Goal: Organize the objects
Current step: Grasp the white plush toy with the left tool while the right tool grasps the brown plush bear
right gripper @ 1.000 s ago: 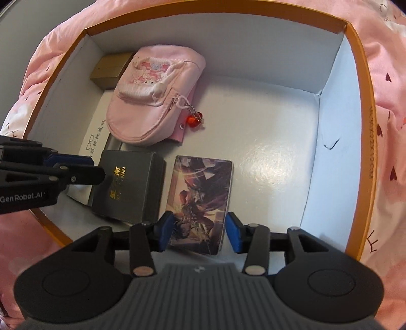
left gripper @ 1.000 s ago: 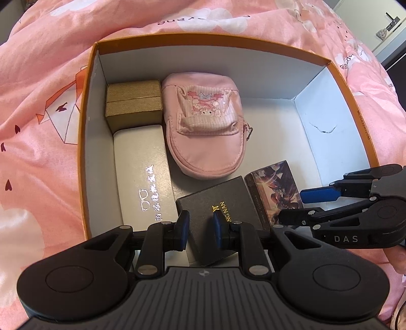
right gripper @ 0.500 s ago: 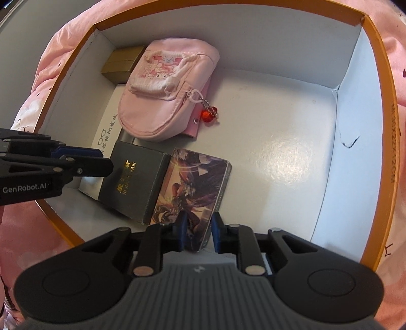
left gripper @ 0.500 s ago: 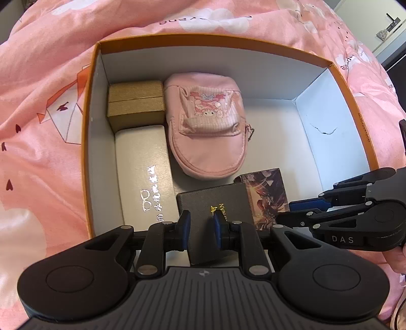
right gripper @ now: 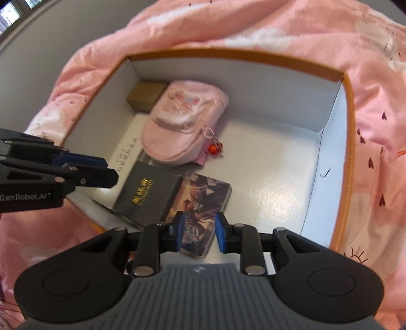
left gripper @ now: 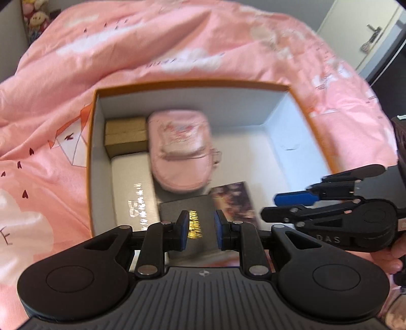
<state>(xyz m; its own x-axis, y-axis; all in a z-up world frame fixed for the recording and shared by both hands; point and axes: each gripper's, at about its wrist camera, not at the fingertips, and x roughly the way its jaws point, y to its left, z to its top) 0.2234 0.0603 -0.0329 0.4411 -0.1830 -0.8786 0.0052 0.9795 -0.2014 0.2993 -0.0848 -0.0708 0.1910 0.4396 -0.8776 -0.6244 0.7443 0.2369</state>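
An orange-rimmed box with a white inside lies on pink bedding. It holds a brown box, a pink pouch, a white glasses case, a black gold-lettered box and an illustrated card box that lies against the black one. My left gripper hovers over the black box, jaws slightly apart and empty. My right gripper hangs above the card box, its jaws opening with nothing gripped.
The right half of the box floor is bare white card. Rumpled pink bedding surrounds the box. A door stands at the far right and plush toys at the far left. A hand grips the right tool.
Both grippers have risen and drawn back from the box. The right jaws closed from wide, then parted a little. The card box slid left against the black box.
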